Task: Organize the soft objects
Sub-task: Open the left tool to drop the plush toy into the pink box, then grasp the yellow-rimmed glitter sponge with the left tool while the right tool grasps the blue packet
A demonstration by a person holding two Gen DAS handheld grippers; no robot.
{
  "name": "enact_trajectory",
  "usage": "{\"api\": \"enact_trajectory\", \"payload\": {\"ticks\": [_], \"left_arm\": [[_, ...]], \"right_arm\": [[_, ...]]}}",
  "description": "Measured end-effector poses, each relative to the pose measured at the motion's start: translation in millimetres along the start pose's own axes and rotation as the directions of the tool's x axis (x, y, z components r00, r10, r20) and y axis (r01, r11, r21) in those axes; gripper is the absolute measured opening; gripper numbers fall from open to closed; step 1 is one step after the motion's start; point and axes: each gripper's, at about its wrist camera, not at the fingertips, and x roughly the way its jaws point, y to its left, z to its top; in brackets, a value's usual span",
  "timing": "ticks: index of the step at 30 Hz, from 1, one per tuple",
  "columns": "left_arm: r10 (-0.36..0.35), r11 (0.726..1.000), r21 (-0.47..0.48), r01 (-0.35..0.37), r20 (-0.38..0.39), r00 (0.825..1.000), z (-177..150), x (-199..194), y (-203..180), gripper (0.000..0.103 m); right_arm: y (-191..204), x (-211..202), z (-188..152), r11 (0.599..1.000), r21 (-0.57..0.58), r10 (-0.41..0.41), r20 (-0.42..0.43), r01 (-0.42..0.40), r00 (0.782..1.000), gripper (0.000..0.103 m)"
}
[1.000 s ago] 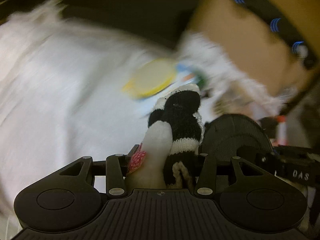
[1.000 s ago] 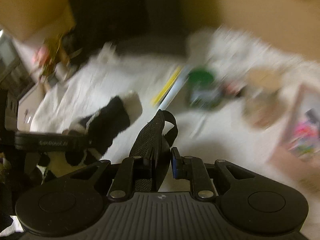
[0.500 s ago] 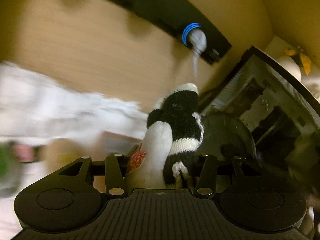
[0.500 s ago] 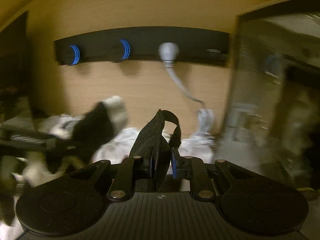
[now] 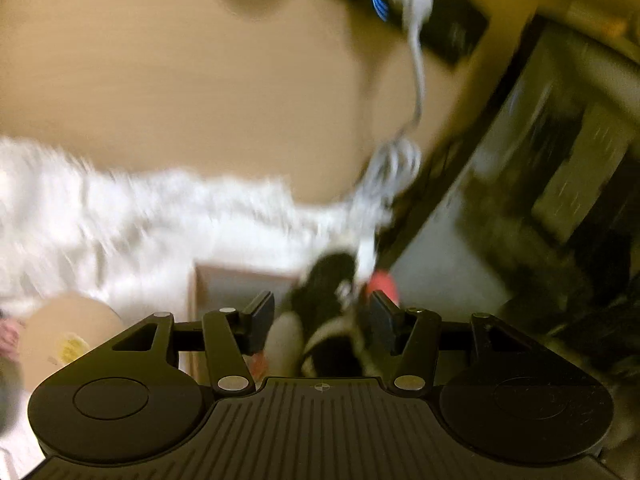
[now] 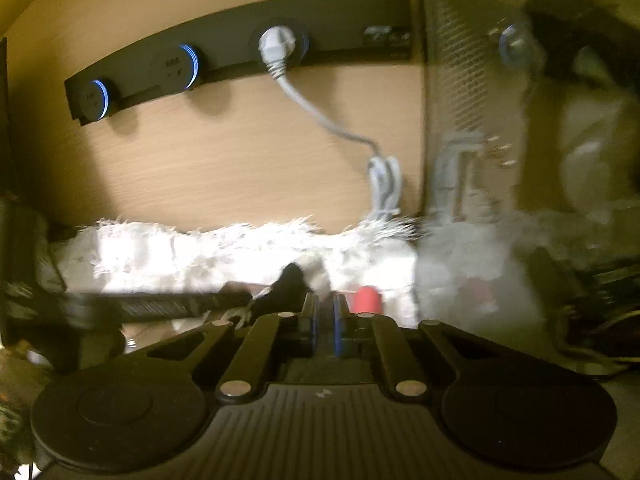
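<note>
**Soft-object sorting: sock at release, task incomplete**

The left gripper (image 5: 322, 322) had its fingers spread wide, and the black-and-white sock (image 5: 320, 312) lay loosely between them at 12 o'clock, seemingly no longer pinched. The right gripper (image 6: 324, 322) showed its fingers drawn narrow with nothing visible between them. The same sock (image 6: 298, 280) appeared at its 11 o'clock, near a red object (image 6: 366, 298) at 1 o'clock, on the white fur (image 6: 200, 254). Judged progress: one item being deposited; its final resting place was too blurred to confirm. Count: one sock, one red object, one plugged cable (image 6: 320, 114), two grippers.
</note>
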Motion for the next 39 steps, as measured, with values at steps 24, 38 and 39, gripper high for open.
{"api": "enact_trajectory", "payload": {"ticks": [24, 38, 39], "left_arm": [[0.088, 0.973, -0.213, -0.086, -0.002, 0.996, -105, -160, 81, 0.056], [0.309, 0.918, -0.260, -0.299, -0.004, 0.951, -132, -207, 116, 0.056], [0.377, 0.898, -0.241, -0.367, -0.004, 0.926, -134, -211, 119, 0.056]], "right_arm": [[-21, 34, -91, 0.985, 0.140, -0.091, -0.105, 0.105, 0.990, 0.020], [17, 93, -88, 0.995, 0.038, -0.085, -0.162, 0.093, 0.983, 0.009], [16, 89, -92, 0.995, 0.031, -0.089, -0.163, 0.096, 0.983, 0.009]]}}
